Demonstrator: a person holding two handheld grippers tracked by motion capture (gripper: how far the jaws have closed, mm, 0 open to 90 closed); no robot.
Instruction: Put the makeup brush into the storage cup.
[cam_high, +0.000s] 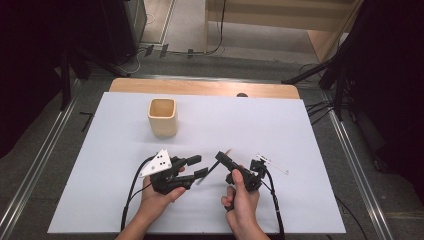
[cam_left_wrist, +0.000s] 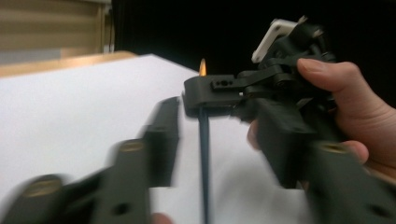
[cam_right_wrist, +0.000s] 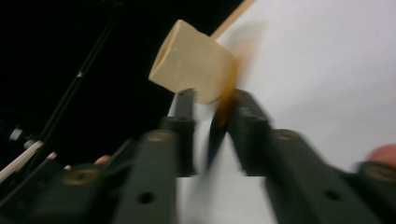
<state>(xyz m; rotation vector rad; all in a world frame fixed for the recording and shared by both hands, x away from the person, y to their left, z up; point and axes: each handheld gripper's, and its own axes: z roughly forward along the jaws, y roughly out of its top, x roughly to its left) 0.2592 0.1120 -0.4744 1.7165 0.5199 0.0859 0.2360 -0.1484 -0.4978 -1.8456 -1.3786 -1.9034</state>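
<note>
Closest in are the two hands, the left hand (cam_high: 157, 192) and the right hand (cam_high: 243, 202), each holding a gripper. They sit on the near side of the wooden cup (cam_high: 163, 117), on the white table (cam_high: 280, 125).

The right gripper (cam_high: 220, 157) is squeezed tight on a thin dark pencil (cam_left_wrist: 204, 154). The left gripper (cam_high: 200, 166) has its jaws apart. The pencil's lower end hangs between them, but they do not touch it.

The pencil slants, orange end up, off to the right of the cup. The cup stands farther back and to the left. The left hand is nearer the cup, but the right one has the pencil, so I think it must carry it there.
</note>
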